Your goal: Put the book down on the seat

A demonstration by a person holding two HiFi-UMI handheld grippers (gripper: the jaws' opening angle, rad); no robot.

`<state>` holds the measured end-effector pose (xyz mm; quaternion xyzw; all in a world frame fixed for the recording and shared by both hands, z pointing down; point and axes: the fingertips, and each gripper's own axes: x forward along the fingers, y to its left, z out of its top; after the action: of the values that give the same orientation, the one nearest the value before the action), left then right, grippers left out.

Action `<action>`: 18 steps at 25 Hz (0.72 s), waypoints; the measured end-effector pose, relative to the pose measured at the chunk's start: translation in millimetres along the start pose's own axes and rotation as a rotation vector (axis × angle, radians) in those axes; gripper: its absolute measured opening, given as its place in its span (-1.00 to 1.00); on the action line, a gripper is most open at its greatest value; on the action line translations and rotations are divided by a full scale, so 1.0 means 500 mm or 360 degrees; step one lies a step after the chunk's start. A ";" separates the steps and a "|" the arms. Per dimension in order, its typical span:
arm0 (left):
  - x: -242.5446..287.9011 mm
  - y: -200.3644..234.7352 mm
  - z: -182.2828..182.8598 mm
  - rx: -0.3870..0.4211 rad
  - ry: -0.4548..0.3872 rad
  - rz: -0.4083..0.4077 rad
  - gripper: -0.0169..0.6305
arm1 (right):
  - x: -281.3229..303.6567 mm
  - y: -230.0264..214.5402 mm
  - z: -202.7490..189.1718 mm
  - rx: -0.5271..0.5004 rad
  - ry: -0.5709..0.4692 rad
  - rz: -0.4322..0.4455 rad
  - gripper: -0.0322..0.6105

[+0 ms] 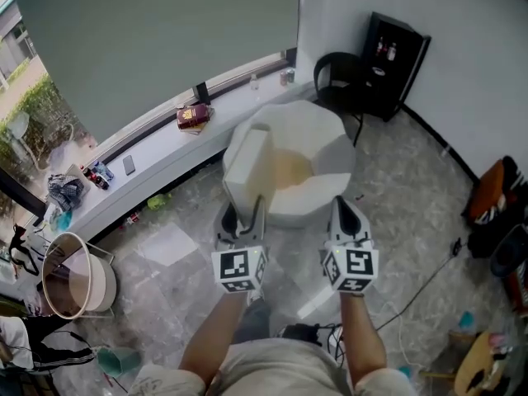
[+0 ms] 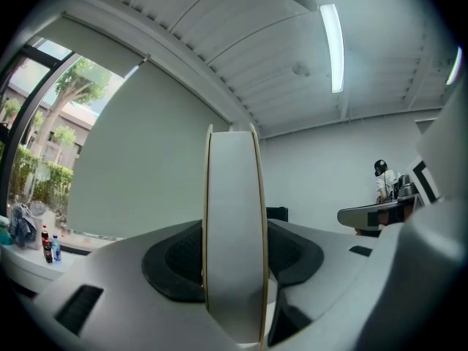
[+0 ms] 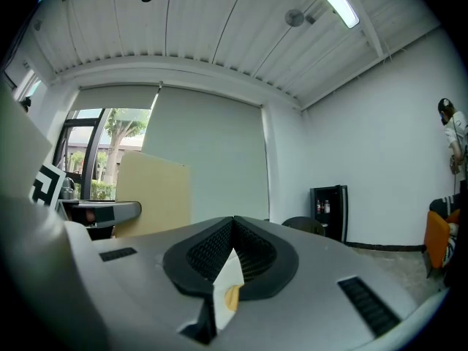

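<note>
Left gripper (image 1: pixel 242 214): jaws clamped on the book (image 1: pixel 246 167), one pad on each cover, gripping its near end. In the left gripper view the page edge faces the camera and fills the gap between the jaws. It runs straight up the middle of the frame, with the covers as thin tan lines on either side.

Book orientation: it stands on edge, thin side up, not lying flat. The long axis runs along the jaw line, away from the person, toward the window ledge (image 1: pixel 165 151). Most of its length sticks out past the jaw tips. The right gripper view shows one cover broadside as a cream panel beside the left gripper.

Book position: in the head view it is over the left side of the white seat (image 1: pixel 326 139), beside the cream centre cushion (image 1: pixel 290 170). I can't tell whether the far end touches the seat.

Right gripper (image 1: pixel 343 213): jaws closed tip to tip, holding nothing. In its own view only a sliver of white and yellow shows through the slot below the pads. It sits at the seat's near right rim, well clear of the book.

Floor (image 1: pixel 173 279): marble-pattern surface.
</note>
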<state>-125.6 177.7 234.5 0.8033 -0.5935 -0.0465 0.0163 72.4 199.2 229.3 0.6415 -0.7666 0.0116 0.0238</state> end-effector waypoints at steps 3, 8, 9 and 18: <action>0.061 0.041 -0.001 -0.0006 -0.0005 -0.0014 -0.24 | 0.072 0.011 0.000 -0.0015 0.0017 -0.0007 -0.89; 0.149 0.129 0.003 -0.0018 -0.0010 -0.0021 -0.24 | 0.187 0.051 0.008 -0.0044 0.0031 -0.0011 -0.89; 0.165 0.145 0.002 -0.0022 -0.0008 -0.0024 -0.24 | 0.206 0.060 0.011 -0.0050 0.0033 -0.0012 -0.89; 0.265 0.208 -0.001 -0.0053 -0.0005 -0.0077 -0.24 | 0.310 0.077 0.028 -0.0086 0.0033 -0.0070 -0.89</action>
<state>-185.8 20.5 236.2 0.8170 -0.5730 -0.0580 0.0276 7.2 52.8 223.9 0.6573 -0.7520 -0.0029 0.0493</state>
